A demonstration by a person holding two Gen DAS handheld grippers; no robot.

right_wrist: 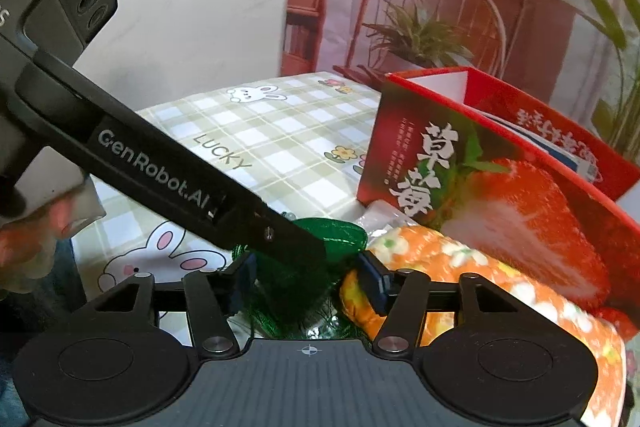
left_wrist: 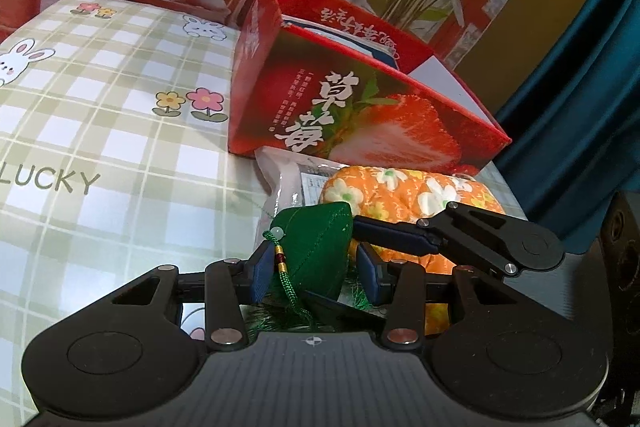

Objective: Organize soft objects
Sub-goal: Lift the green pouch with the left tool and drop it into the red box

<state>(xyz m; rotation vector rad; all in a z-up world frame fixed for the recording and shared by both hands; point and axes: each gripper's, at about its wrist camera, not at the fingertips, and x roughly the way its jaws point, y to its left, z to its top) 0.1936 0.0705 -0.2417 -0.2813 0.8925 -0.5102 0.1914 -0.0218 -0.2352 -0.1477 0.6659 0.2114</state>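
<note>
the green pouch (left_wrist: 316,247) lies on the tablecloth (left_wrist: 100,115) in front of the red box (left_wrist: 360,115), touching the orange pad (left_wrist: 408,195) beside it. the left gripper (left_wrist: 316,273) has its fingers on either side of the pouch, seemingly clamped on it. the right gripper (right_wrist: 308,281) straddles the same pouch (right_wrist: 332,235) with its fingers apart, one fingertip against the pad (right_wrist: 460,267).
</note>
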